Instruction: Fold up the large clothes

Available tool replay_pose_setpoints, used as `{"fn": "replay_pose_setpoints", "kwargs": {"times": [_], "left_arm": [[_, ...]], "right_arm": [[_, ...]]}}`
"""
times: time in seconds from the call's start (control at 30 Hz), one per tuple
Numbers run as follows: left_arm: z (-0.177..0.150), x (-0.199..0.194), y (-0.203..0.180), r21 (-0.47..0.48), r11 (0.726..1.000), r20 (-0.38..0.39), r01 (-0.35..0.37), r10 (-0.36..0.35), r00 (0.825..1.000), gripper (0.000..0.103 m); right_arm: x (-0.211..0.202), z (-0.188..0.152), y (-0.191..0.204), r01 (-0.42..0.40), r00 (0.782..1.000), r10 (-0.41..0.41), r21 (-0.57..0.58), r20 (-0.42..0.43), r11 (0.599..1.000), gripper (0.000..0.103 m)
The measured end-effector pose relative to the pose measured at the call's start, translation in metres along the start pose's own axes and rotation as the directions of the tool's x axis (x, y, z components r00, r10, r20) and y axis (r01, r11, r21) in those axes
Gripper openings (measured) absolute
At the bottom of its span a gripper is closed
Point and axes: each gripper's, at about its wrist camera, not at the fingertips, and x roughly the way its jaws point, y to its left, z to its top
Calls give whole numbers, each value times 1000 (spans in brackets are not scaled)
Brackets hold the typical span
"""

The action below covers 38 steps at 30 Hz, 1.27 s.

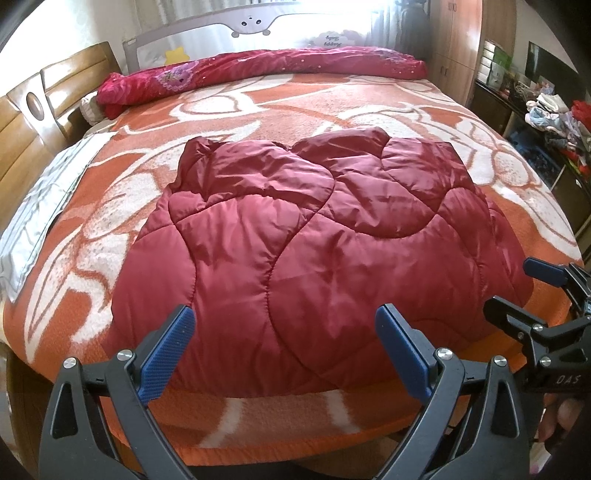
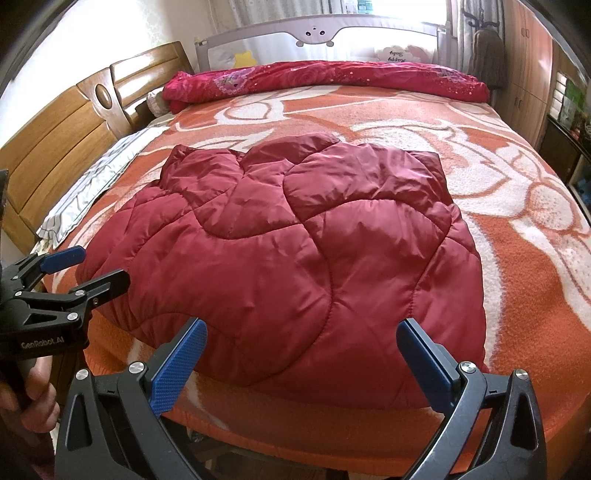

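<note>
A dark red quilted jacket (image 1: 295,236) (image 2: 295,251) lies spread on the orange-and-white blanket (image 1: 369,99) (image 2: 517,258), its padded parts folded in over the middle. My left gripper (image 1: 284,321) hovers open over the jacket's near hem, nothing between its blue pads (image 1: 170,350). My right gripper (image 2: 303,328) is open too, above the near hem a little further right, also holding nothing. Each gripper shows in the other's view: the right gripper (image 1: 517,291) at the jacket's right edge, the left gripper (image 2: 96,267) at its left edge. A hand (image 2: 33,391) grips the left handle.
A rolled red floral quilt (image 1: 258,70) (image 2: 332,79) lies along the bed's far side, before a grey bed rail (image 2: 317,35). The wooden headboard (image 2: 74,122) and a grey-white pillow (image 1: 40,206) are on the left. A cluttered dark cabinet (image 1: 546,122) stands on the right.
</note>
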Motion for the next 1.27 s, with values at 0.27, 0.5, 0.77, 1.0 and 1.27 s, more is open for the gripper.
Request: {"fn": "replay_pose_setpoints", "kwargs": {"times": [0.27, 0.5, 0.77, 1.0, 1.27], "left_arm": [[0, 0, 1, -1, 1000, 0, 2, -2, 1000, 99], [1, 0, 2, -1, 1000, 2, 3, -3, 1000, 99], [4, -1, 3, -2, 1000, 9, 4, -4, 1000, 99], [7, -3, 3, 2, 1000, 22, 24, -24, 999, 99], [8, 5, 4, -9, 998, -3, 57, -57, 998, 99]], "right_arm": [[-2, 1, -1, -1, 1000, 1, -1, 5, 1000, 103], [-2, 2, -1, -2, 1000, 2, 0, 5, 1000, 103], [-4, 5, -3, -10, 1000, 10, 4, 9, 1000, 103], [-1, 7, -6, -20, 1000, 20, 12, 8, 1000, 103], [5, 8, -8, -28, 1000, 28, 12, -8, 1000, 103]]}}
